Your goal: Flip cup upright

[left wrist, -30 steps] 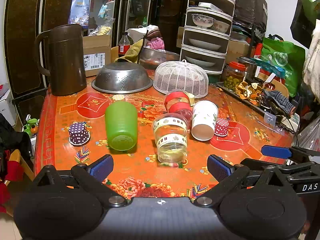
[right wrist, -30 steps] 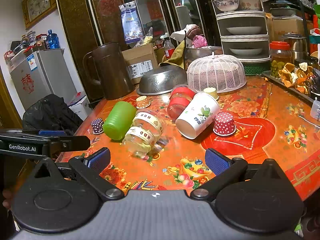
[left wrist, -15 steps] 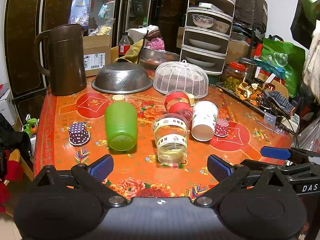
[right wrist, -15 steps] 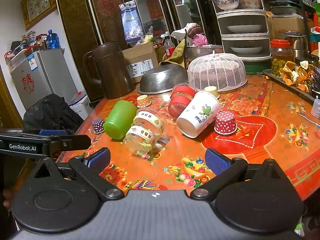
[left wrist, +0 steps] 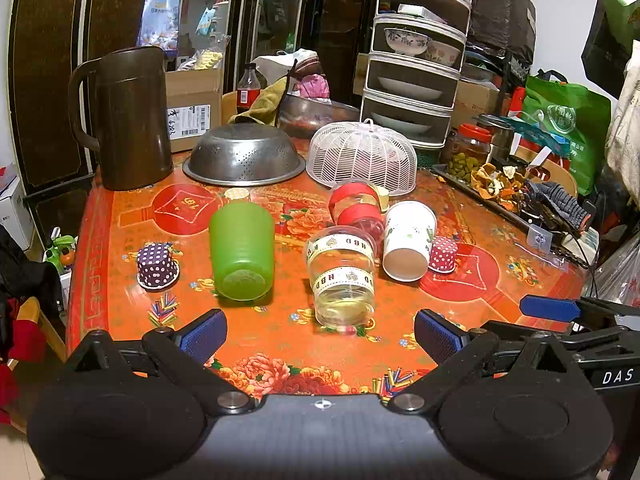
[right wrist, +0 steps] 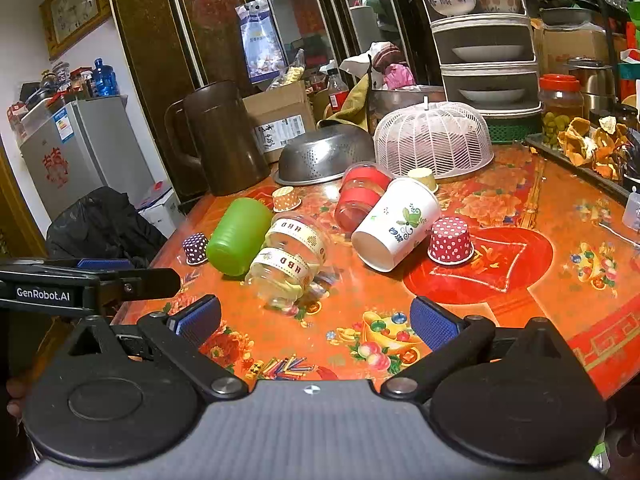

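Left wrist view: four cups lie on their sides mid-table, none upright yet. The green cup (left wrist: 242,254) sits at 11 o'clock from the left gripper (left wrist: 320,334), base toward the camera; the clear cup (left wrist: 344,276) is at 12, the paper cup (left wrist: 406,240) at 1, the red cup (left wrist: 356,212) behind them. The task names no one cup. Approach is the step in hand, I judge; next, close in and pinch a wall. Both grippers hover low at the near edge, level, fingers spread and empty; the right gripper (right wrist: 314,322) points at the clear cup.
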A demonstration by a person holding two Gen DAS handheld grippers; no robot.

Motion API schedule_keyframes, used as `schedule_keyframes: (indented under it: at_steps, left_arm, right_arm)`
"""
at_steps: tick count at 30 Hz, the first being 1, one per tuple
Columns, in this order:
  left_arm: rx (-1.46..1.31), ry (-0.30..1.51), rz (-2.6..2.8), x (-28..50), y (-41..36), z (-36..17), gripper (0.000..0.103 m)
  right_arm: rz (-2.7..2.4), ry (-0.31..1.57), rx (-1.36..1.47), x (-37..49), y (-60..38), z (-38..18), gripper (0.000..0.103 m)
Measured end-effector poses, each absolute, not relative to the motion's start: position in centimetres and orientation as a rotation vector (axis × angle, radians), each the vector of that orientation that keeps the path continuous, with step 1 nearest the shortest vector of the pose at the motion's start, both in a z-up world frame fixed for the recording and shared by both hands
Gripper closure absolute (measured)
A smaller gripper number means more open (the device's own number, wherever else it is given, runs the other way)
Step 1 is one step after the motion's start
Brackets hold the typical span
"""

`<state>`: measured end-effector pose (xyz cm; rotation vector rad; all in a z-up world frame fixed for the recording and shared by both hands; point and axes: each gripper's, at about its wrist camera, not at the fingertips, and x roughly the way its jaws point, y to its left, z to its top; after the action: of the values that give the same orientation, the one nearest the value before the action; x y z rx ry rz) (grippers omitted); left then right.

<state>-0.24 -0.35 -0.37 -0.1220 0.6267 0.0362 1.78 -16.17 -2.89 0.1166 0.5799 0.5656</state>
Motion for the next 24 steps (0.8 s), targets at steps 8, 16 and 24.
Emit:
schedule_keyframes:
  at_steps: [8,16,24]
  left_arm:
    - [-0.121,0.629,0.037,-0.3,-0.5,-0.5,0.002]
    - [-0.123,0.649,0.046,0.1,-0.4,-0.7,0.002]
    - [-0.104,0.708,0.145,4.1,2.4,1.3,0.002]
  right_arm:
    - [0.568,0.58,0.121,1.6,-16.3,-2.9,0.001]
    - [0.572,0.584,0.129,1.7,-16.4,-3.1,0.001]
    - [0.576,0.587,0.145,1.8,-17.1,-3.4,0.001]
